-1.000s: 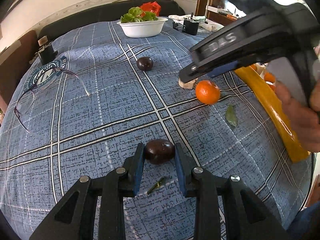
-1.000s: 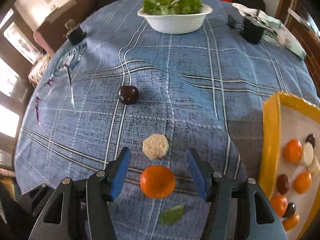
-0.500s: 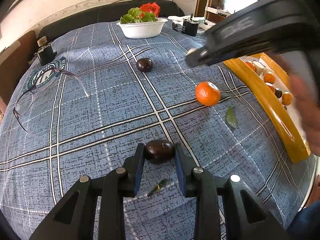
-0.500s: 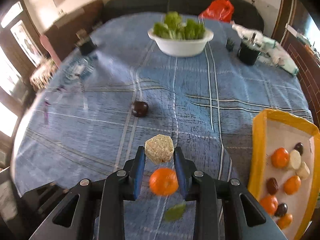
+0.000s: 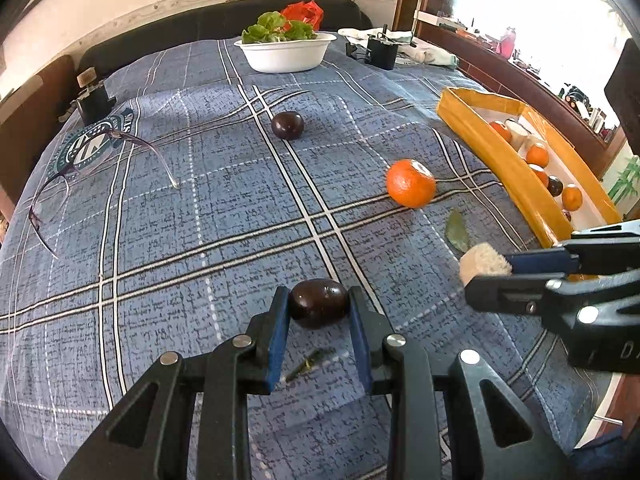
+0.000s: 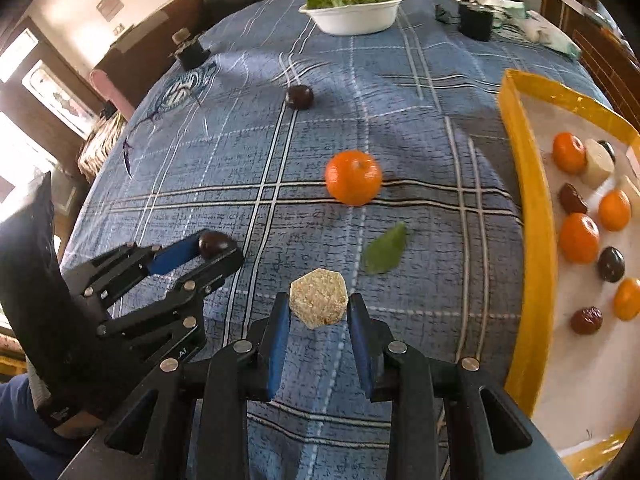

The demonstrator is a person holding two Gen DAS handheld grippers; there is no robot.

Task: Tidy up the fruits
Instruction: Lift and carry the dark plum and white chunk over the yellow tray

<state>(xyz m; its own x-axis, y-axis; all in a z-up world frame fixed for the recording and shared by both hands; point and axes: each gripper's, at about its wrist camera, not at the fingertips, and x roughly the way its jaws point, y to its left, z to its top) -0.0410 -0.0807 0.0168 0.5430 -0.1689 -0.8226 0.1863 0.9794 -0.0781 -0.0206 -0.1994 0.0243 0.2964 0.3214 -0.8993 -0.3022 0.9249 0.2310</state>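
My left gripper [image 5: 319,310] is shut on a dark plum [image 5: 318,303] low over the blue plaid cloth; the right wrist view shows that plum [image 6: 214,243] between its blue pads. My right gripper [image 6: 319,312] is shut on a beige hexagonal cake [image 6: 319,298], held above the cloth; the cake [image 5: 482,259] also shows at the right of the left wrist view. A loose orange [image 5: 411,183] [image 6: 353,177] and a second plum [image 5: 287,125] [image 6: 299,97] lie on the cloth. The yellow tray [image 6: 534,216] [image 5: 500,160] at the right holds several oranges, plums and pale pieces.
A white bowl of greens [image 5: 286,52] stands at the far side, a black box [image 5: 382,53] to its right, another black object [image 5: 93,98] at far left. Eyeglasses [image 5: 60,184] lie left. A green leaf [image 6: 385,249] lies beside the cake, a small stem [image 5: 306,365] under my left gripper.
My right gripper closed on the hexagonal cake, lifted it off the cloth and carried it past the orange toward the near side. The left gripper stayed still, holding its plum.
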